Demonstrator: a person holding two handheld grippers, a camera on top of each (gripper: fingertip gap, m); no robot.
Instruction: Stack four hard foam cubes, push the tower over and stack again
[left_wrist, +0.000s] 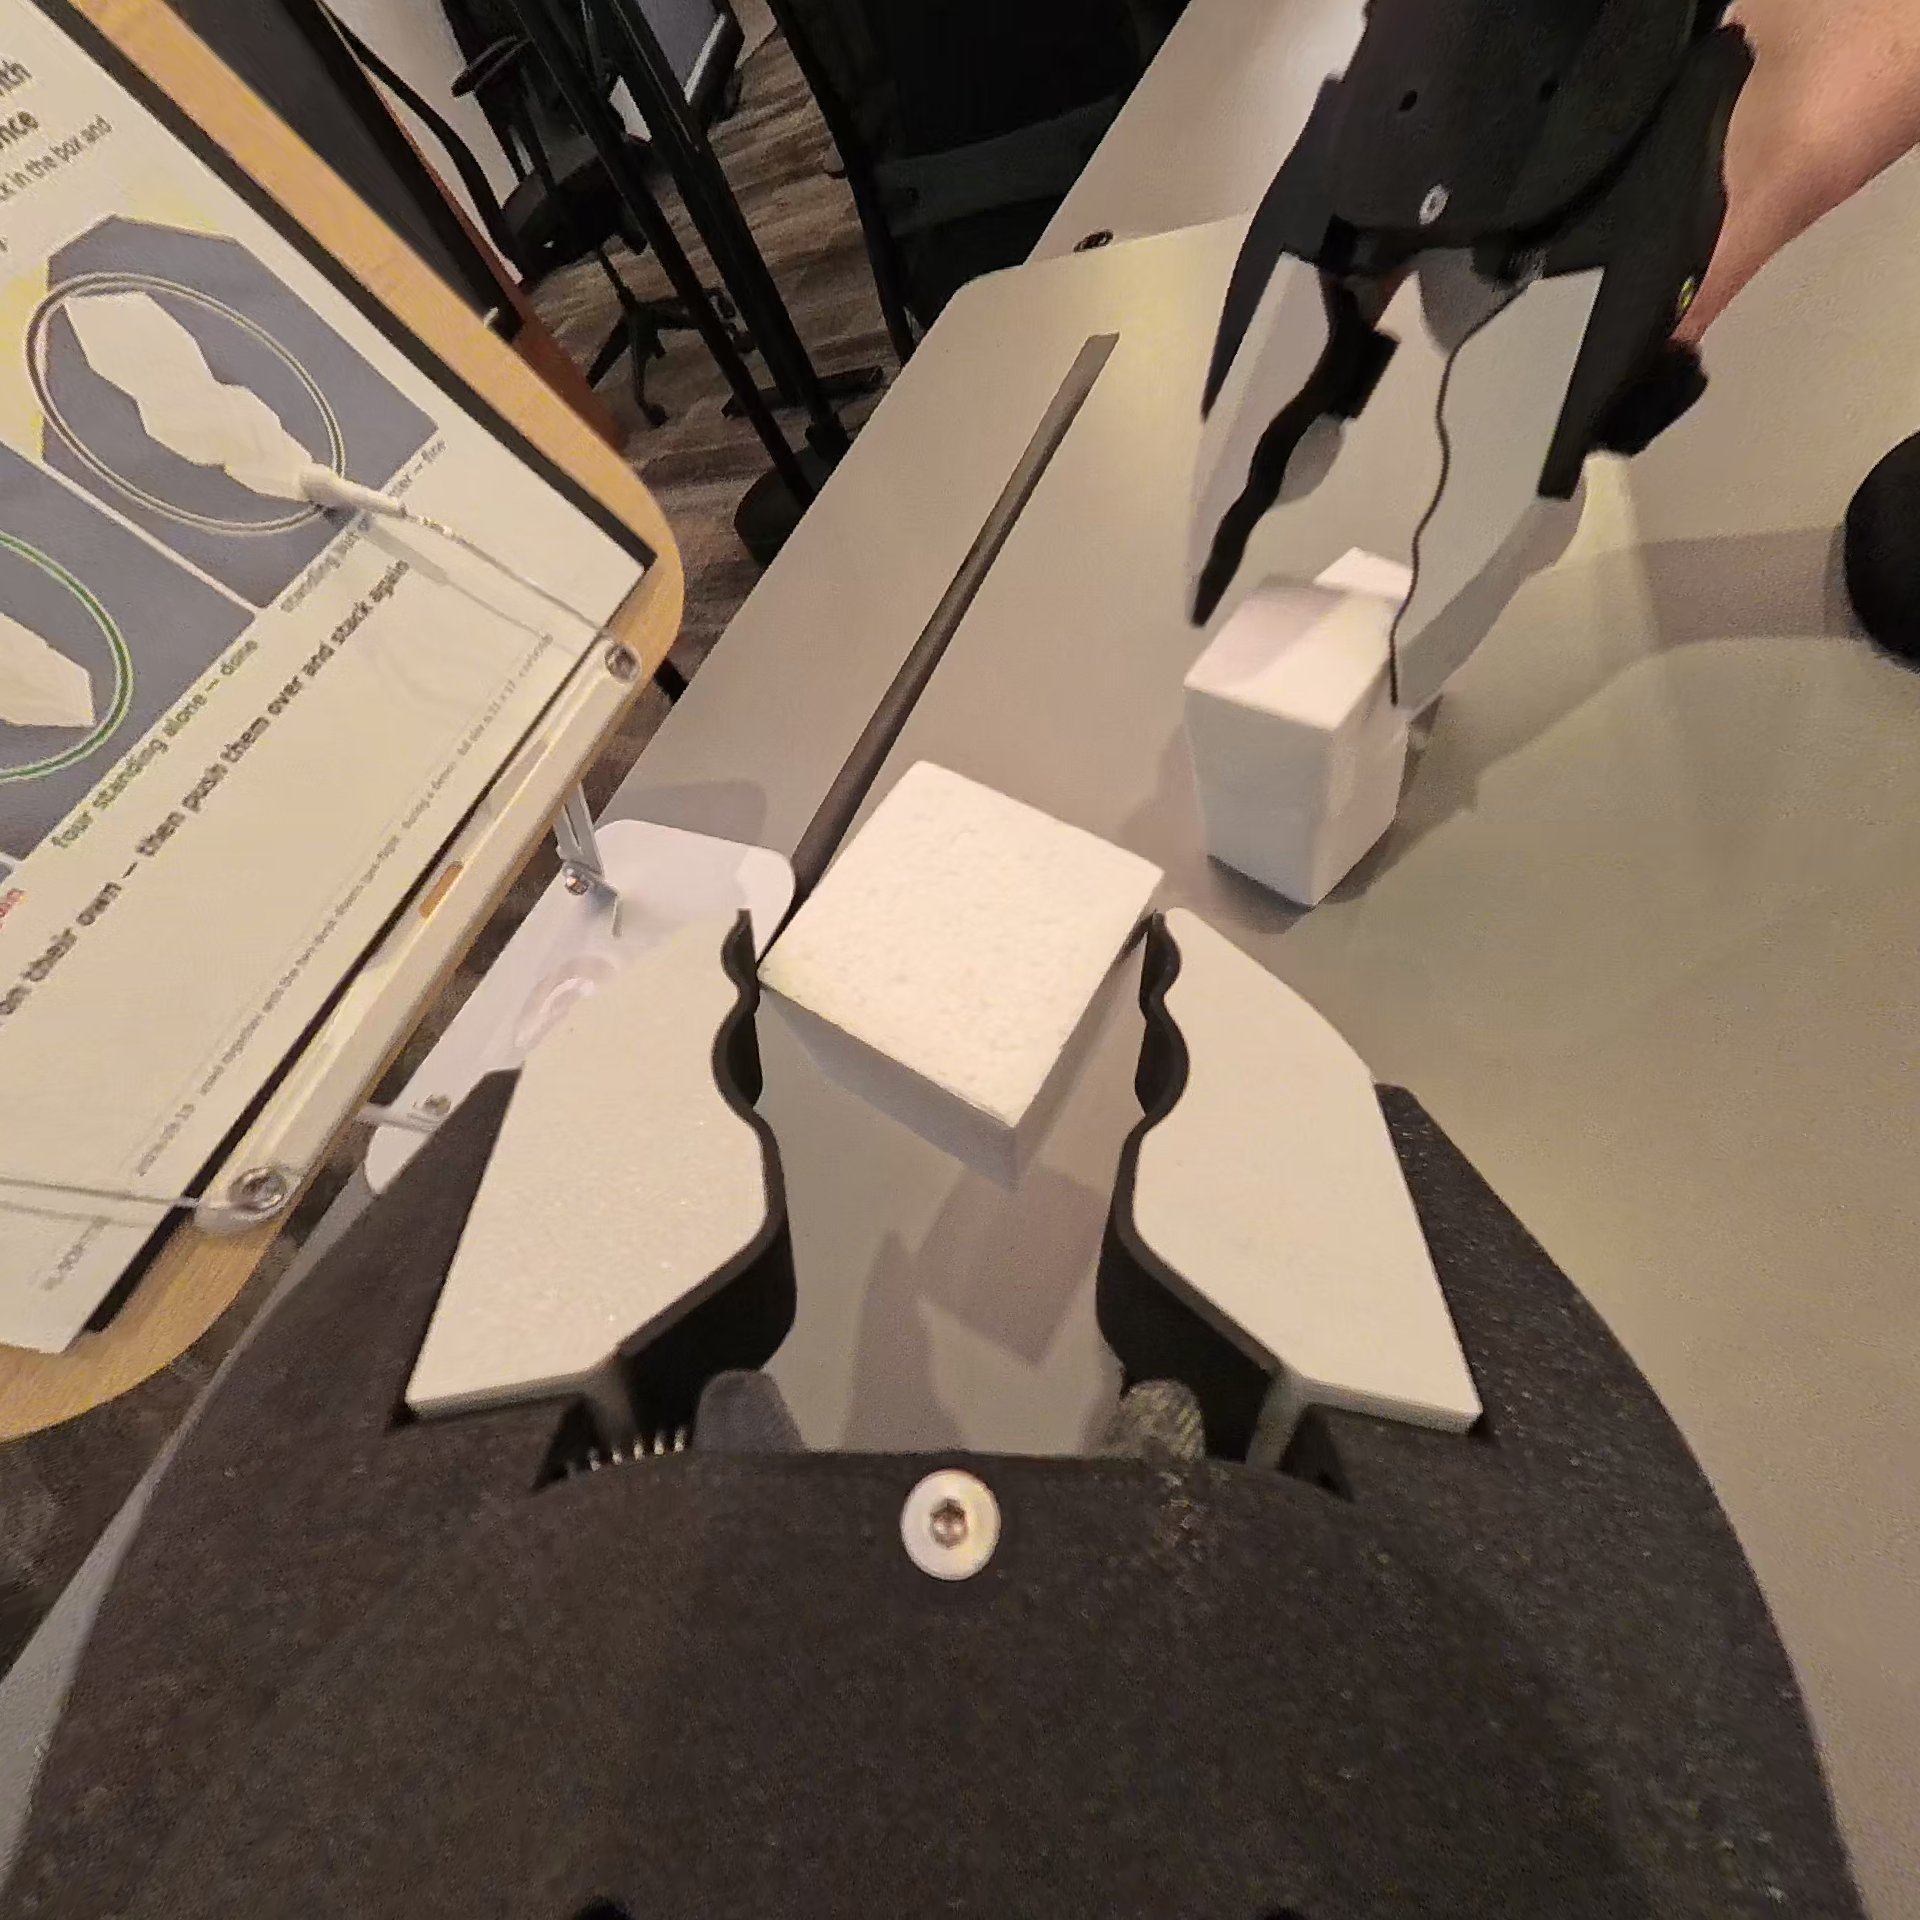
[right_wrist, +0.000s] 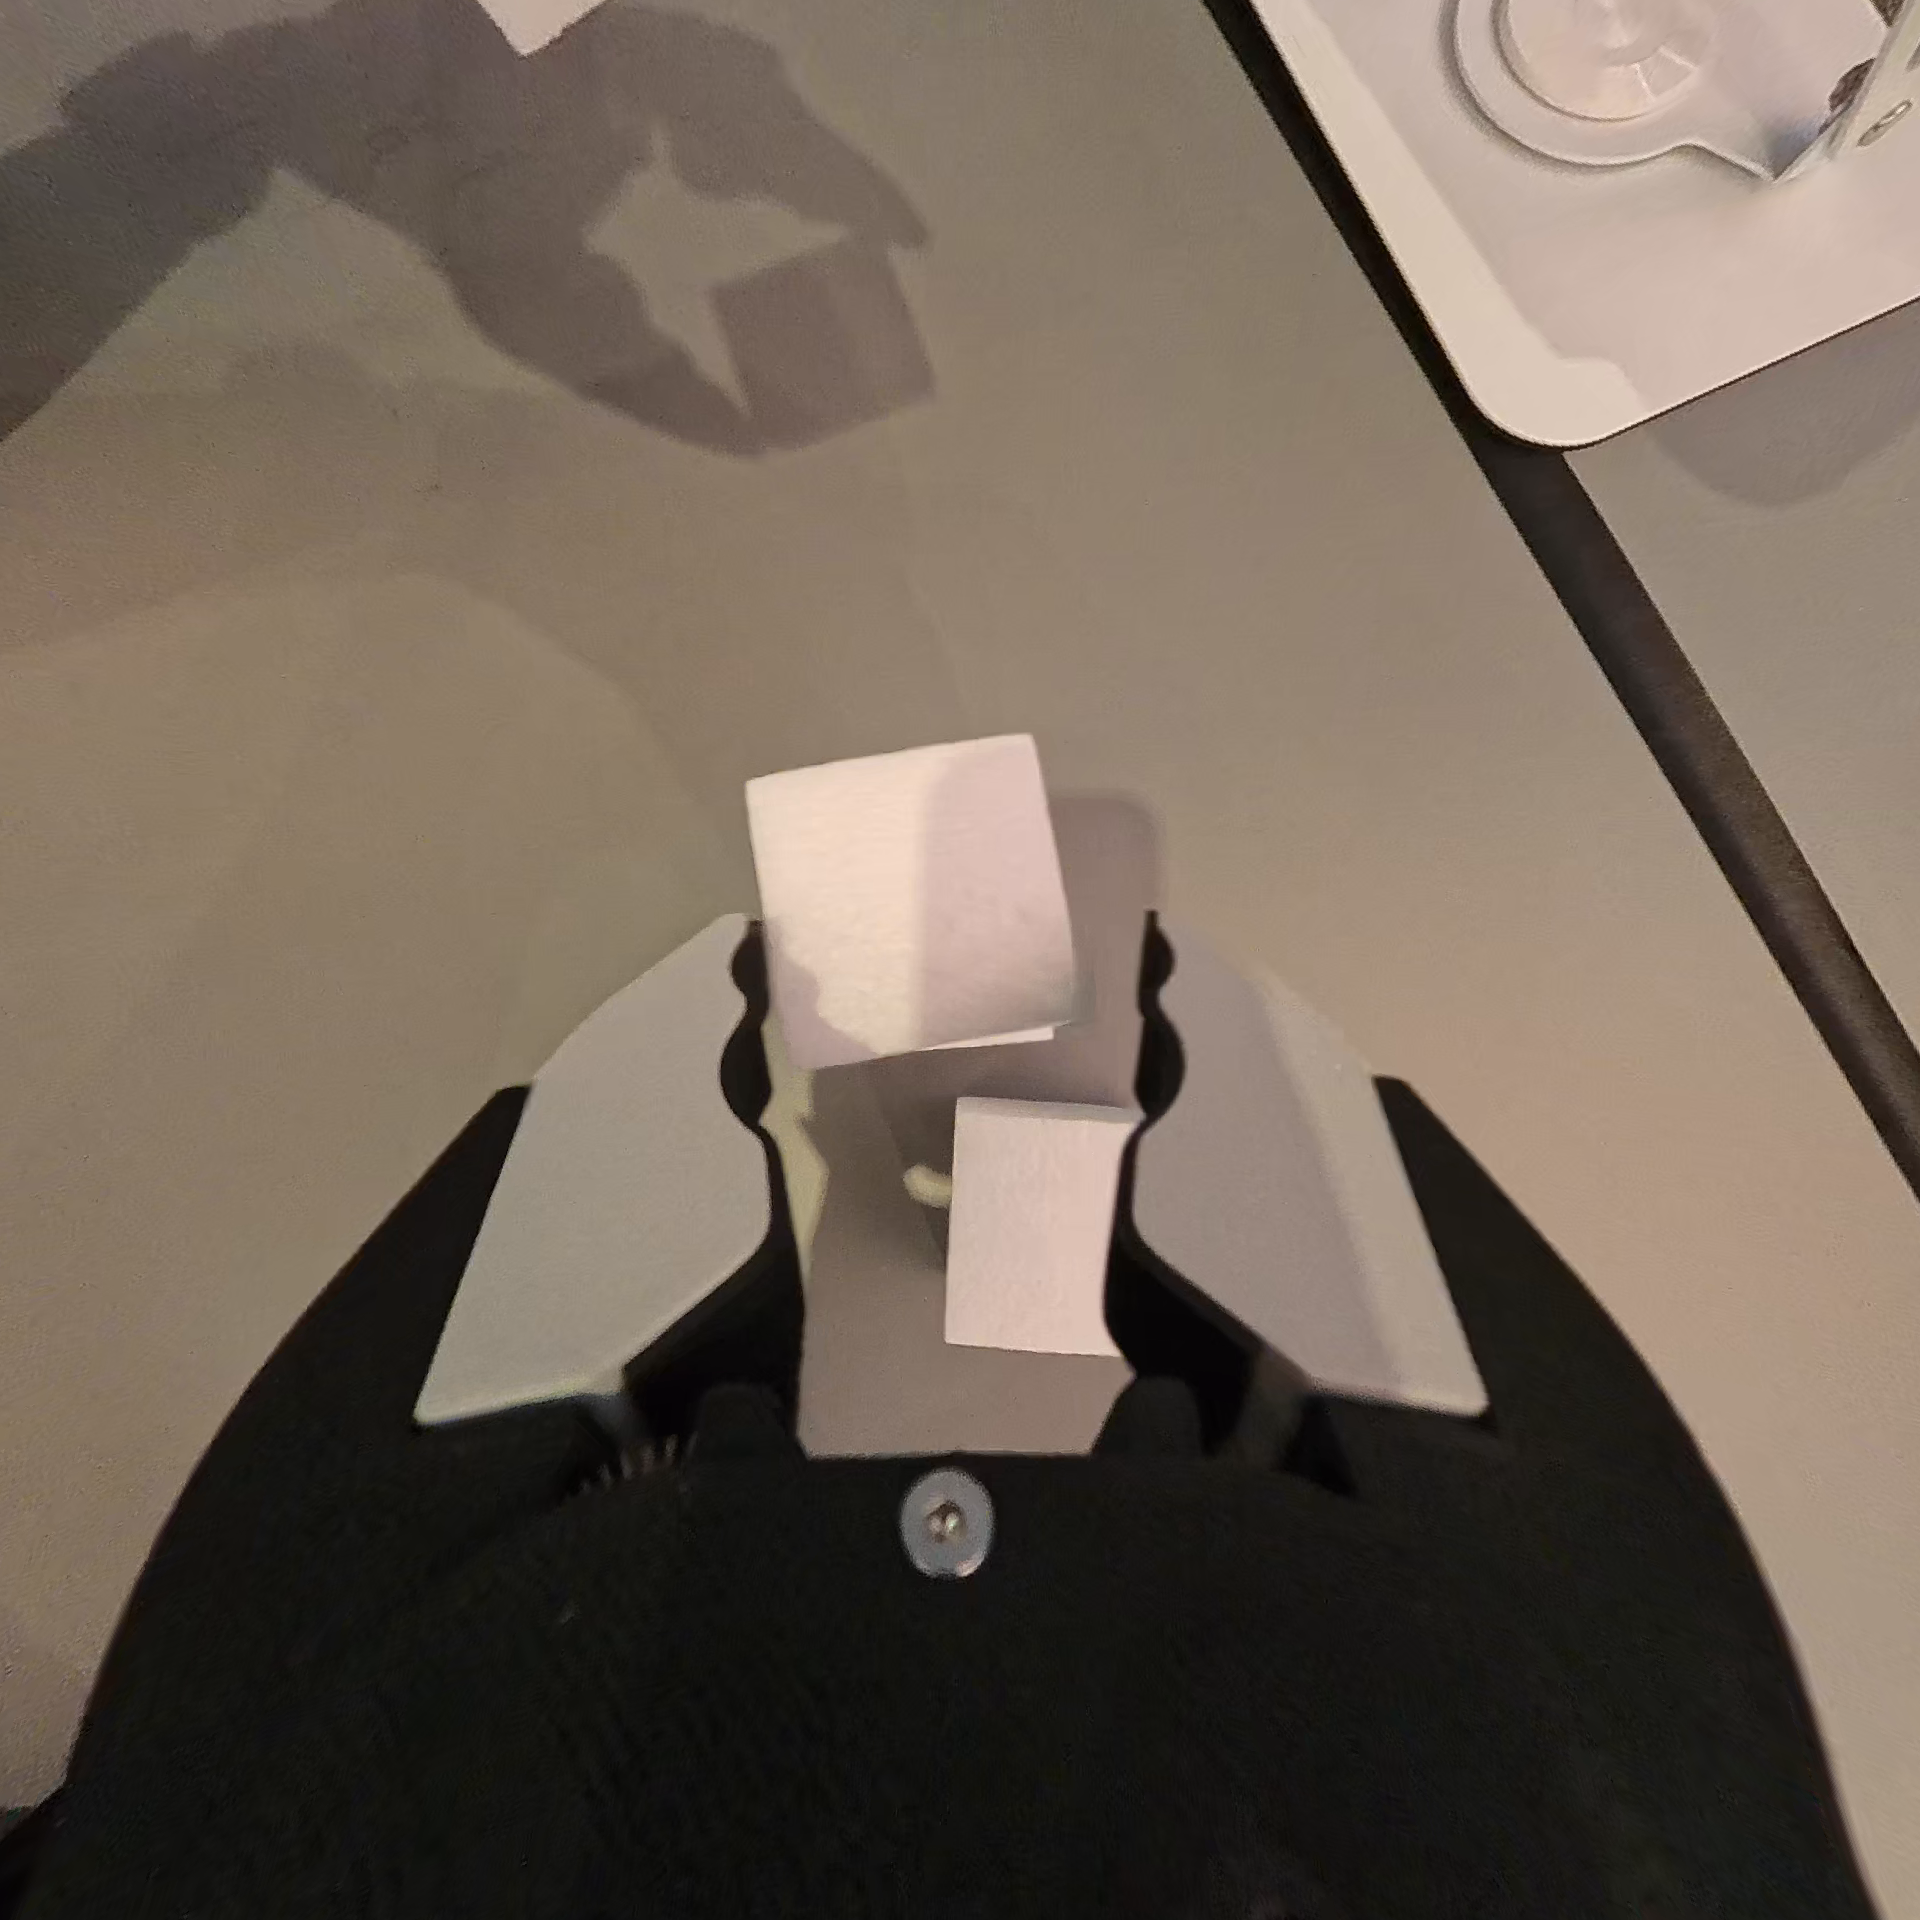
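Foam cube (left_wrist: 961, 961), white: clamped between left gripper (left_wrist: 945, 935) fingertips, raised off the grey table (left_wrist: 1558, 1143). Two-cube stack (left_wrist: 1299, 717) (upper block slightly askew): on table beneath right gripper (right_wrist: 945, 925), whose jaws stand spread, clasping nothing. Fourth cube (right_wrist: 1034, 1226): beside the stack. Instruction board (left_wrist: 260, 623): left, on stand.

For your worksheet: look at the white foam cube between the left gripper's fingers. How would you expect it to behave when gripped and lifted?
The foam cube will probably stay stiff: its edges look crisp and square. It is likely light for its size, given its fine-grained foam surface. Flat faces suggest it won't roll, but held corner-on in the left gripper, it might twist.
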